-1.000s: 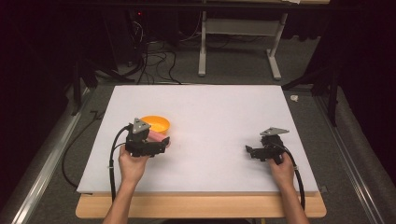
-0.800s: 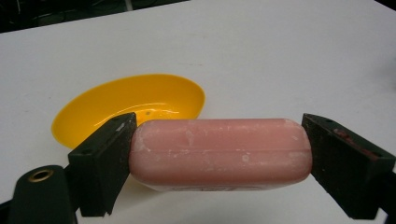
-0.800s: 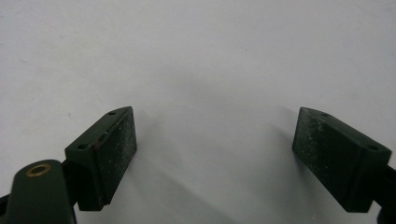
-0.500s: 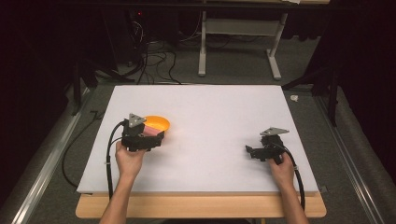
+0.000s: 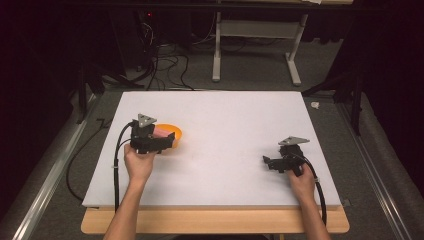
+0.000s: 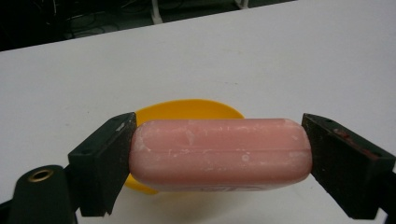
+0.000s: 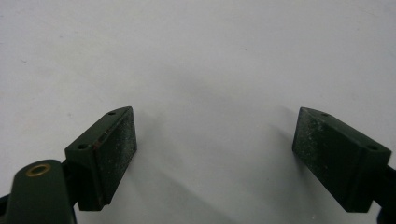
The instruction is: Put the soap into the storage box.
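A pink bar of soap point(image 6: 219, 154) is clamped lengthwise between the two black jaws of my left gripper point(image 6: 217, 163). It hangs just above an orange bowl point(image 6: 187, 112), whose rim shows behind and below the bar. From the high view, the left gripper point(image 5: 165, 140) sits over the near left part of the orange bowl point(image 5: 174, 134), with the pink soap point(image 5: 161, 132) peeking out. My right gripper point(image 5: 267, 162) rests low over the white board at the right, jaws wide apart with nothing between them point(image 7: 215, 158).
The white board point(image 5: 225, 125) covers a wooden table point(image 5: 215, 222). Black cables trail from both grippers off the near edge. A desk frame point(image 5: 255, 45) and cables stand on the floor beyond the board. A metal rail point(image 5: 45, 175) runs along the left.
My left gripper, holding the soap, has moved leftward and a little away, ending over the orange bowl. The right gripper has stayed put.
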Demonstrator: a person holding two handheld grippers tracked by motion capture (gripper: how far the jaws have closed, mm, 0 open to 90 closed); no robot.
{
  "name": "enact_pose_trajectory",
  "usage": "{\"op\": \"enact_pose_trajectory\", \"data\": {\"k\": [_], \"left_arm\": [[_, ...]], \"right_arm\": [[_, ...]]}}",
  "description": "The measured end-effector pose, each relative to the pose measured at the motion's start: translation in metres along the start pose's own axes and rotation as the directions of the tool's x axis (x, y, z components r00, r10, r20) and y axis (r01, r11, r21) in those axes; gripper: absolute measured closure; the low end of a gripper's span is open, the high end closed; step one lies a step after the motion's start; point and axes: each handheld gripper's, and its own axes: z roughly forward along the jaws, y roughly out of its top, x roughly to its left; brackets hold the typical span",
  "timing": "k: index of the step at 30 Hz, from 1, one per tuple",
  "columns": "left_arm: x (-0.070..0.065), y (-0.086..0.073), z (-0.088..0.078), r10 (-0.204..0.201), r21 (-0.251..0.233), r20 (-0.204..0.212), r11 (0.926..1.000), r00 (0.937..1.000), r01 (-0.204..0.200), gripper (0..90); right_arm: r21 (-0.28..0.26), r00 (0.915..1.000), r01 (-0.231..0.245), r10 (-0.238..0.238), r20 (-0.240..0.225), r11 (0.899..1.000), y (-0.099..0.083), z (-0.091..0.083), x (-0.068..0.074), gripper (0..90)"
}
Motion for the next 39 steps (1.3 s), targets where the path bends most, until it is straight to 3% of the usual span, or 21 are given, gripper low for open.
{"op": "enact_pose_trajectory", "data": {"k": [4, 16, 24, 39], "left_arm": [[0.001, 0.0, 0.004, 0.023, 0.013, -0.035, 0.9997, 0.9991, -0.022, 14.1], [0.007, 0.011, 0.009, -0.043, -0.021, -0.042, 0.9989, 0.9982, 0.042, 14.1], [0.011, 0.01, 0.023, -0.056, -0.001, -0.076, 0.9984, 0.9955, 0.056, 14.1], [0.013, 0.004, 0.049, -0.062, 0.058, -0.082, 0.9961, 0.9947, 0.067, 14.0]], "right_arm": [[0.0, 1.0, 0.0, 0.0, 0.0, 1.0, 0.0, 0.0, 0.0, 14.4], [0.0, 1.0, 0.0, 0.0, 0.0, 1.0, 0.0, 0.0, 0.0, 14.4], [0.0, 1.0, 0.0, 0.0, 0.0, 1.0, 0.0, 0.0, 0.0, 14.4], [0.0, 1.0, -0.002, 0.002, 0.0, 1.0, 0.0, 0.0, 0.0, 14.4]]}}
